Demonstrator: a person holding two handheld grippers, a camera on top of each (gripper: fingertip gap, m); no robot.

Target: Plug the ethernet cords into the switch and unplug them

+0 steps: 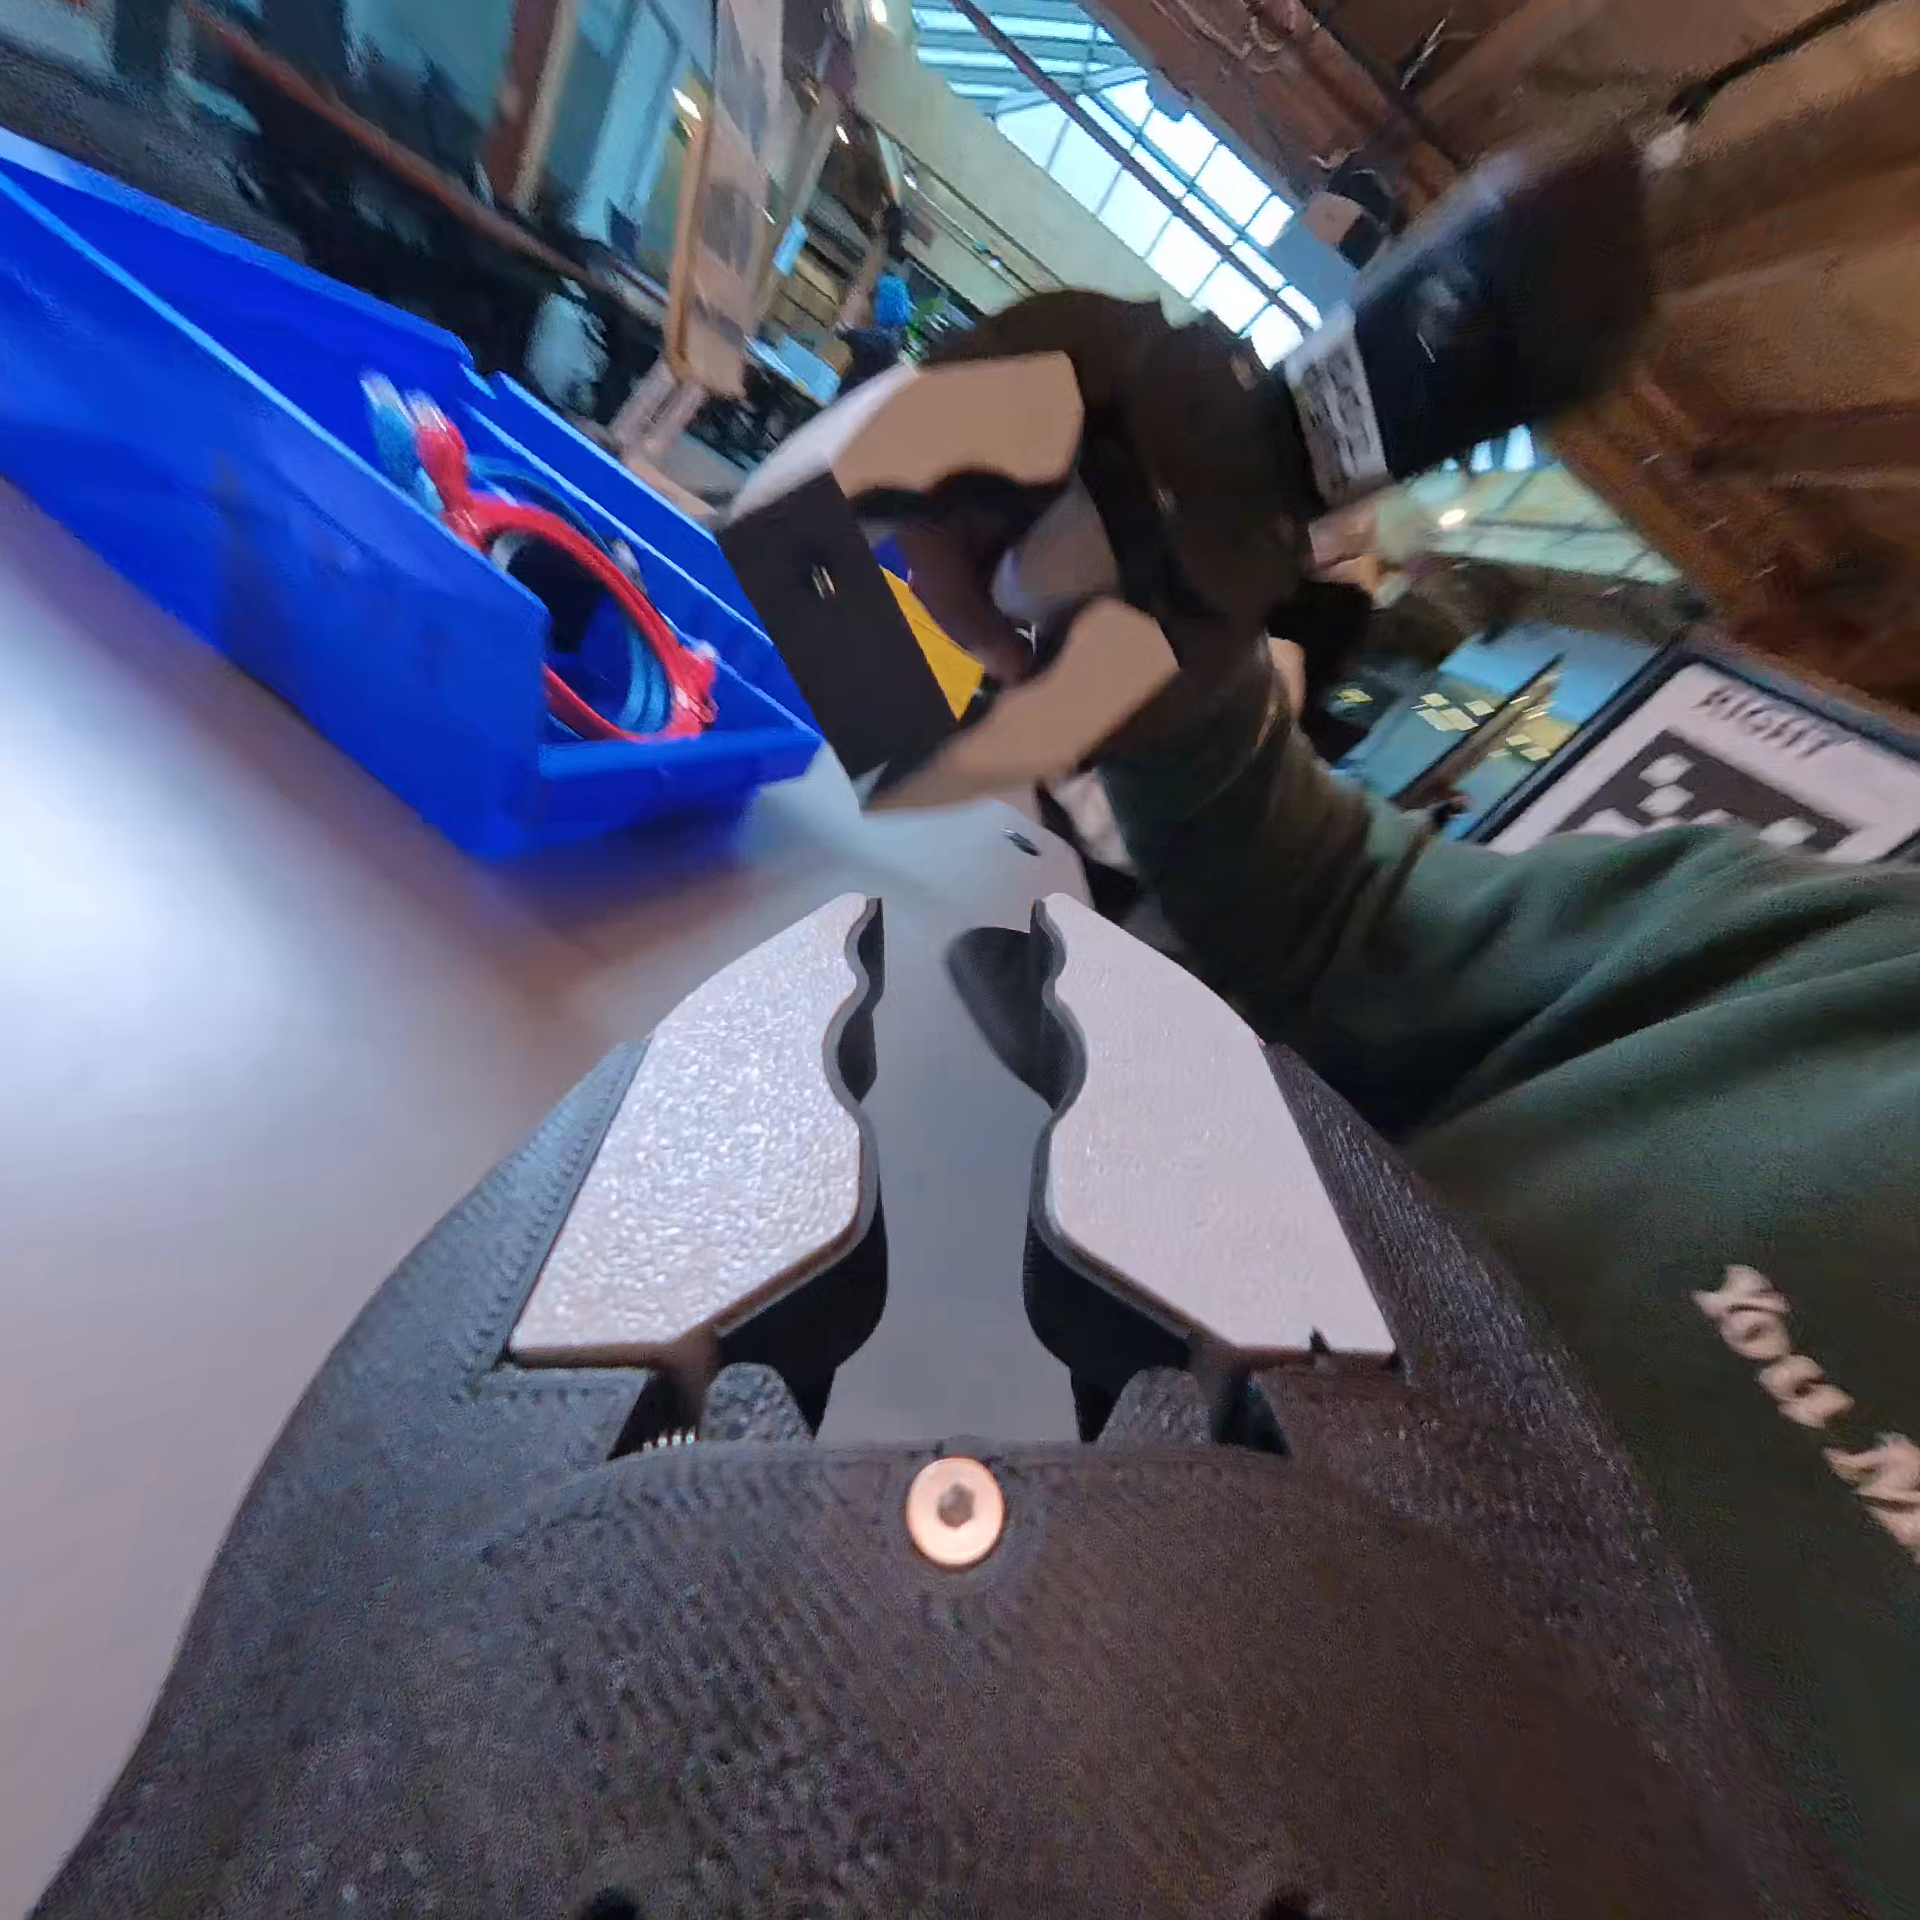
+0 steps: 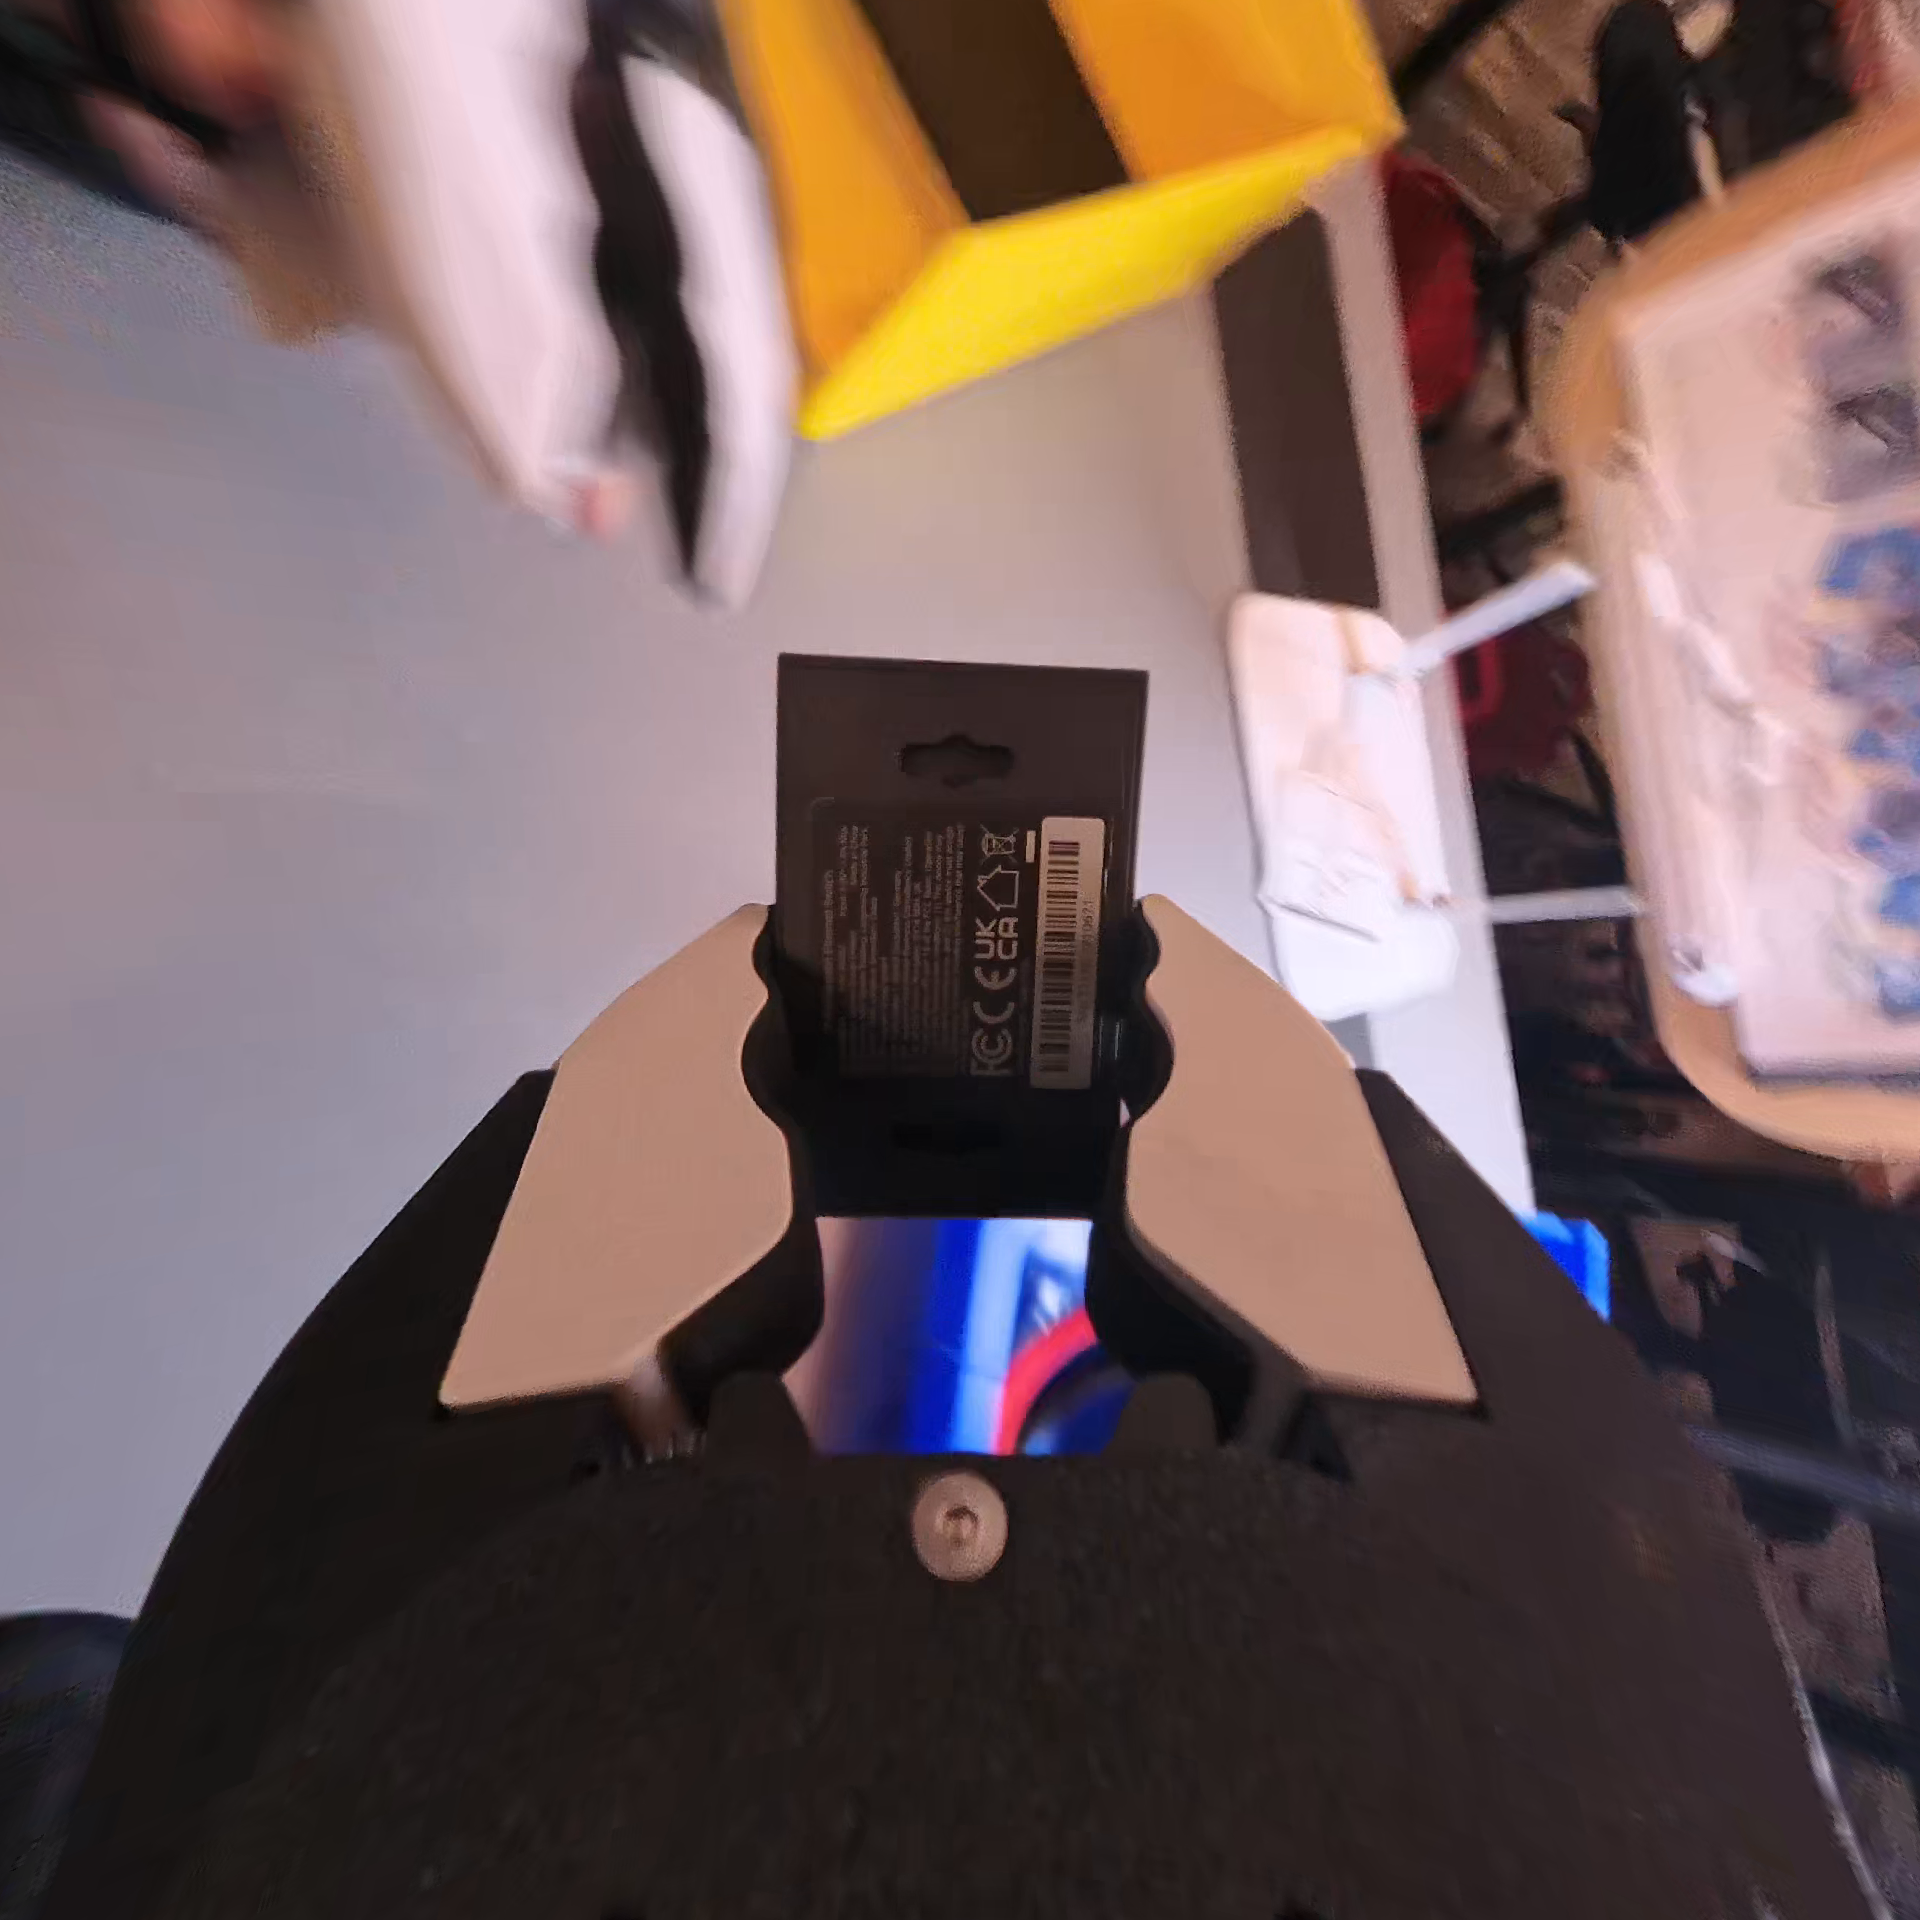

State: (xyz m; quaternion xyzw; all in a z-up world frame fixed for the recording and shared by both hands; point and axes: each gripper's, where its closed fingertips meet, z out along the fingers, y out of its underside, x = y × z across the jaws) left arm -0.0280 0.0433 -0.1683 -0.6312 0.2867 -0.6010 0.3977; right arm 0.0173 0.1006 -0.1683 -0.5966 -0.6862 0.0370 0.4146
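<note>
My right gripper (image 2: 956, 925) is shut on the black switch (image 2: 956, 790) and holds it above the white table (image 2: 312, 831), with its labelled underside facing the camera. In the left wrist view the right gripper (image 1: 935, 644) holds the switch (image 1: 831, 634) in the air just beyond my left gripper (image 1: 958, 920). The left gripper is narrowly open and empty, low over the table (image 1: 208, 1143). It also shows blurred at the top left of the right wrist view (image 2: 623, 312). Red and blue ethernet cords (image 1: 592, 634) lie coiled in a blue bin (image 1: 312, 582).
A yellow bin (image 2: 1039, 291) stands on the table beyond the switch. A white crumpled object (image 2: 1340, 810) lies near the table's right edge. The person's green sleeve (image 1: 1558, 987) fills the right of the left wrist view. The blue bin shows between the right fingers (image 2: 966, 1320).
</note>
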